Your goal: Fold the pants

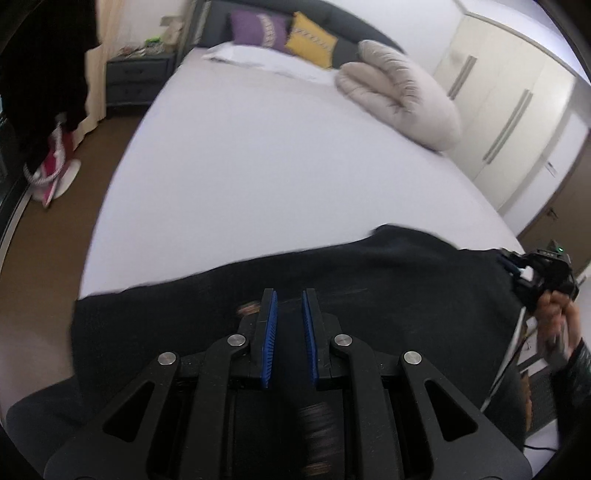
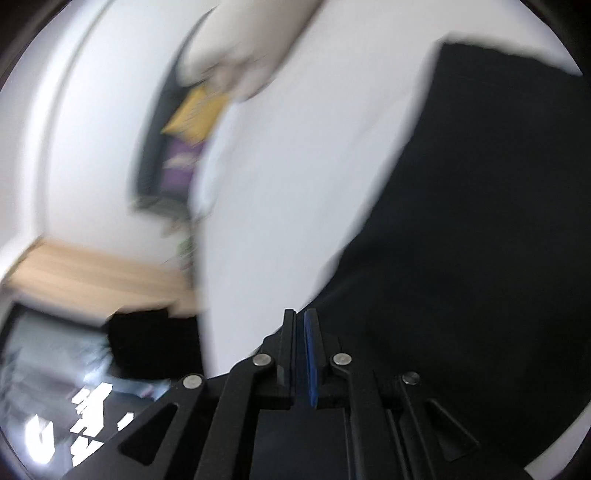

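Black pants [image 1: 332, 280] are stretched across the near edge of a white bed [image 1: 280, 162]. My left gripper [image 1: 290, 299] sits over the pants with its blue pads [image 1: 271, 332] a small gap apart and dark cloth between them. My right gripper [image 1: 517, 266] shows at the right of the left wrist view, held by a hand at the pants' right end. In the blurred right wrist view my right gripper [image 2: 300, 317] has its jaws nearly together on the edge of the pants [image 2: 461, 221].
Purple [image 1: 258, 27] and yellow [image 1: 312, 40] cushions, a white pillow [image 1: 258, 55] and a folded beige duvet [image 1: 402, 92] lie at the bed's head. A nightstand [image 1: 138, 81] and brown floor [image 1: 55, 236] are left. Wardrobe doors [image 1: 509, 110] are right.
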A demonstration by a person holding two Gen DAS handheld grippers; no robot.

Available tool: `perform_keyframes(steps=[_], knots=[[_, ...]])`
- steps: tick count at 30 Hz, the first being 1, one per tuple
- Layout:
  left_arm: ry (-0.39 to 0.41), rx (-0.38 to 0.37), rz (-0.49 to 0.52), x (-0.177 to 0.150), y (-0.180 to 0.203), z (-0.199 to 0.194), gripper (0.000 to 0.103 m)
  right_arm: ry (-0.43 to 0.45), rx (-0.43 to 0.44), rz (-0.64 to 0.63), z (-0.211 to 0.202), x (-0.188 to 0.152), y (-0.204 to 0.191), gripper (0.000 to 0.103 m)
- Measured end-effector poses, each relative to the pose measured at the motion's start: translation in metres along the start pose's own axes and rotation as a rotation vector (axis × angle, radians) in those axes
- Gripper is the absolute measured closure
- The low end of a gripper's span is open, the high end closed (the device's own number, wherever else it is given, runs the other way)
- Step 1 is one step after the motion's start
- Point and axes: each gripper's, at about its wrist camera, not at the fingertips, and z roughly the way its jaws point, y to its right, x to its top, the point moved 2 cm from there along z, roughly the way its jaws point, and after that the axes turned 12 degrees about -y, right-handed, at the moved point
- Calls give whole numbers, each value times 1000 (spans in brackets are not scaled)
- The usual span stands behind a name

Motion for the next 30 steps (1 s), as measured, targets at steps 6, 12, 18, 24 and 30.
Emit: perform_keyframes(steps=[6, 12, 18, 24, 30], knots=[[-96, 9, 143, 14, 68, 44, 90, -276, 42, 5, 112, -30, -12, 83], [-181, -45, 52, -3, 53, 90, 90, -87, 91, 162, 53, 12, 61, 102], [-173, -42, 61, -7, 53, 94, 90, 213, 61, 229, -47, 81, 117, 103], [-168, -64, 49, -11, 49, 97, 90, 460, -44, 323, -135, 121, 148, 103], [-165, -58, 52, -16, 46, 98, 90, 408, -41, 148, -156, 72, 94, 85]])
